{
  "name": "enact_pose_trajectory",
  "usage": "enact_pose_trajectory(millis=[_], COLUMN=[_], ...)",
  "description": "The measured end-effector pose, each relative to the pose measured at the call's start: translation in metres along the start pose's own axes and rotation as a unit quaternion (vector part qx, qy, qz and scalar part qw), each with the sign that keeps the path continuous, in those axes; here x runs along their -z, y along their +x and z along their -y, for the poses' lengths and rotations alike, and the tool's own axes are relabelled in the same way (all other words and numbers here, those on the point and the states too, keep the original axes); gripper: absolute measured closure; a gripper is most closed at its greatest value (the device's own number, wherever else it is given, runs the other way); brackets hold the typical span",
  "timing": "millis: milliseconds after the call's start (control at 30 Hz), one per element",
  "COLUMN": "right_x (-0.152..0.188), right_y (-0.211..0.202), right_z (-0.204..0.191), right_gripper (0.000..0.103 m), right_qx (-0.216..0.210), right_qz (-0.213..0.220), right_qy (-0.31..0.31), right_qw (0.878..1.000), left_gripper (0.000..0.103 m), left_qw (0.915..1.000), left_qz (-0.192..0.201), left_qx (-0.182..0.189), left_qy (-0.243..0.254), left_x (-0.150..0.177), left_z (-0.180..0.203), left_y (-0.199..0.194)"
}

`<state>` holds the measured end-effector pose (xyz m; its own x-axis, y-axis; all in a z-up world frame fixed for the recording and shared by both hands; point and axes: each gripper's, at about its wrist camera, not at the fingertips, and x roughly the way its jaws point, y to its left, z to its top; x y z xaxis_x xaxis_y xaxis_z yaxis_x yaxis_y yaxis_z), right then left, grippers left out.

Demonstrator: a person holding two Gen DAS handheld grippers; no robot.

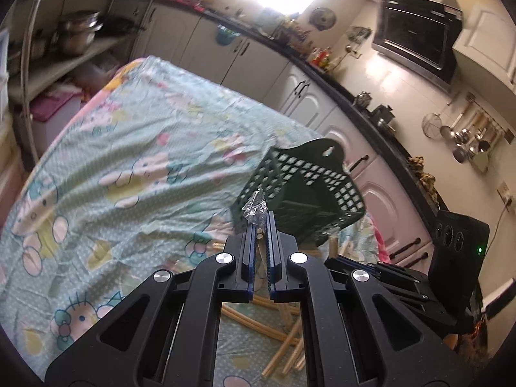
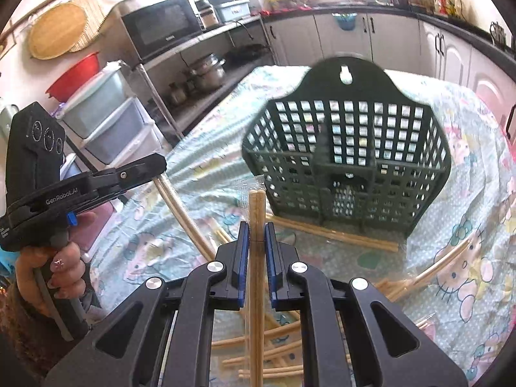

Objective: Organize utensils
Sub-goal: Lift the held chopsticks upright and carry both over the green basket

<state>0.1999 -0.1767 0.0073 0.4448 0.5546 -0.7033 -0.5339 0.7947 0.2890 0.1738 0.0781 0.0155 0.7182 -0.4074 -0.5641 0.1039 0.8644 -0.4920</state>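
A dark green slotted utensil basket (image 2: 348, 148) stands on the cartoon-print tablecloth (image 2: 458, 213). My right gripper (image 2: 257, 227) is shut on a pair of wooden chopsticks in clear wrap (image 2: 256, 203), held upright just in front of the basket. To the left, a hand (image 2: 54, 274) holds my left gripper (image 2: 159, 163), shut on another wrapped chopstick pair (image 2: 183, 216) that hangs slanting down. In the left wrist view, the left gripper (image 1: 261, 225) pinches the chopstick ends with crinkled wrap (image 1: 256, 206) sticking out, near the basket (image 1: 309, 174). Several loose chopsticks (image 2: 267, 345) lie on the cloth below.
More chopsticks (image 2: 335, 233) lie against the basket's foot and at the right (image 2: 445, 261). A metal shelf with pots (image 2: 206, 71), a microwave (image 2: 161, 25) and plastic drawers (image 2: 106, 119) stand left of the table. Cabinets and a dark counter (image 1: 322, 74) run behind it.
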Motion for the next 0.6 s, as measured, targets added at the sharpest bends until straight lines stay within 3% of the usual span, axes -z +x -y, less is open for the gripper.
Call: enact_pose_trajectory(millis=[600], right_x=[-0.023], right_y=[-0.069], right_z=[-0.025], right_gripper=[0.093], right_qx=[-0.004], right_qz=[0.103], right_qy=[-0.036], right_qw=[0.994], left_gripper=[0.101], left_qw=[0.9941], left_qz=[0.042], left_qx=[0.047], left_qy=[0.089], left_x=[-0.023], left_z=[0.078], left_y=[-0.041])
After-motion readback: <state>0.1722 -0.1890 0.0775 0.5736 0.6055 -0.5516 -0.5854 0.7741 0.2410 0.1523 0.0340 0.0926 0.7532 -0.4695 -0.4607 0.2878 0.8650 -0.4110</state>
